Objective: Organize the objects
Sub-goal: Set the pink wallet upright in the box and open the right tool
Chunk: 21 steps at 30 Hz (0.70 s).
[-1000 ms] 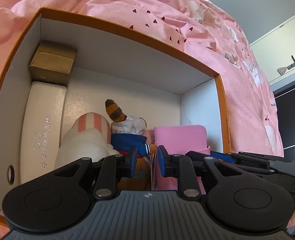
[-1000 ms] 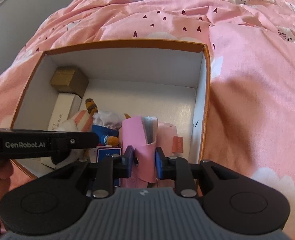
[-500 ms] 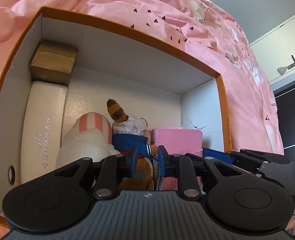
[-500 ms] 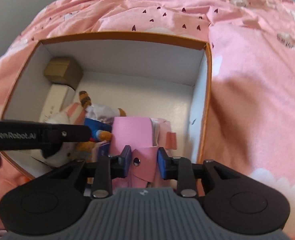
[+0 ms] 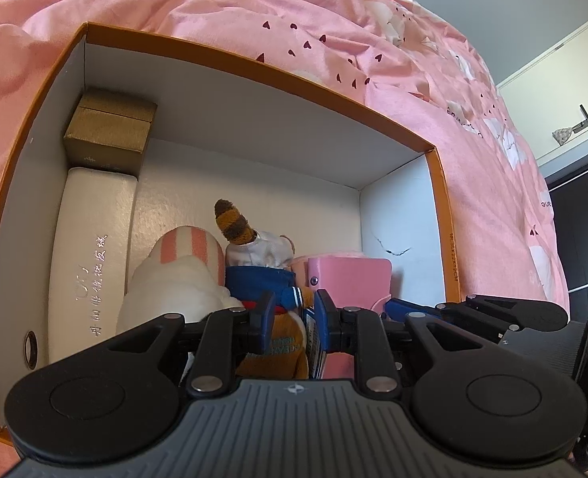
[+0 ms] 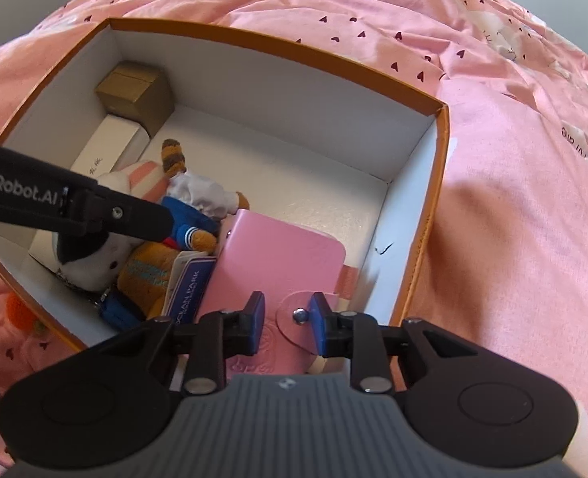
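Your right gripper (image 6: 284,320) has rolled and come down since a second ago, and the pink wallet (image 6: 278,267) that stood upright between its jaws now lies tilted in the box (image 6: 439,207), leaning on the blue booklet (image 6: 190,286) and the plush toys. Those jaws are closing, with the wallet's snap tab between the pads, though you cannot tell whether they press on it. By the look of it, the wallet is nearly placed and only needs settling flat. Your left gripper (image 5: 294,318) hasn't moved; its jaws are narrowly apart over the tiger plush (image 5: 262,271), and no grip shows. The striped plush (image 5: 182,275), white case (image 5: 90,263) and gold box (image 5: 110,131) line the left wall. The crowded toys beside the wallet may keep it from lying flat.
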{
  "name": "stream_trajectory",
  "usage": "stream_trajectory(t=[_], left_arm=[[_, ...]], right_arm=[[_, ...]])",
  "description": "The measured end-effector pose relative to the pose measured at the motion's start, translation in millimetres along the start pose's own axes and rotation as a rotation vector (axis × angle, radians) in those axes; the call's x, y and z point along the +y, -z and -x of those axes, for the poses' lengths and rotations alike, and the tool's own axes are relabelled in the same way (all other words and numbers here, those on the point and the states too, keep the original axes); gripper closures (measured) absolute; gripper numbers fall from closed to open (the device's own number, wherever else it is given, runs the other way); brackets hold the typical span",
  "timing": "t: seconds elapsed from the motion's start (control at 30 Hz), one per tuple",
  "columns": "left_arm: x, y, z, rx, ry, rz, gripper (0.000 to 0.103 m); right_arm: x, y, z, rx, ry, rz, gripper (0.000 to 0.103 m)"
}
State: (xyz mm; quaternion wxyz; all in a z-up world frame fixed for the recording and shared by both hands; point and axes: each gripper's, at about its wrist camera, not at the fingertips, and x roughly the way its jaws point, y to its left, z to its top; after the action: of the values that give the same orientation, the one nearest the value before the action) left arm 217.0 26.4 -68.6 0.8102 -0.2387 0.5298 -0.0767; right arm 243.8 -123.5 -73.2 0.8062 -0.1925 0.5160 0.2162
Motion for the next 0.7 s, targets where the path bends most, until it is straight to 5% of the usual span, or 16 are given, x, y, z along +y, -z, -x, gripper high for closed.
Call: stream_trajectory(t=[0.4,0.7], left_arm=[[-18,15,22,-0.080,-0.041,-0.105,0.076],[-45,37,62,-0.194,-0.069,-0.257,0.076]], right_arm=[[5,1,-8,0.024,0.024,0.027,0.079],[6,18,36,-0.126,0.070,-0.019,0.079]])
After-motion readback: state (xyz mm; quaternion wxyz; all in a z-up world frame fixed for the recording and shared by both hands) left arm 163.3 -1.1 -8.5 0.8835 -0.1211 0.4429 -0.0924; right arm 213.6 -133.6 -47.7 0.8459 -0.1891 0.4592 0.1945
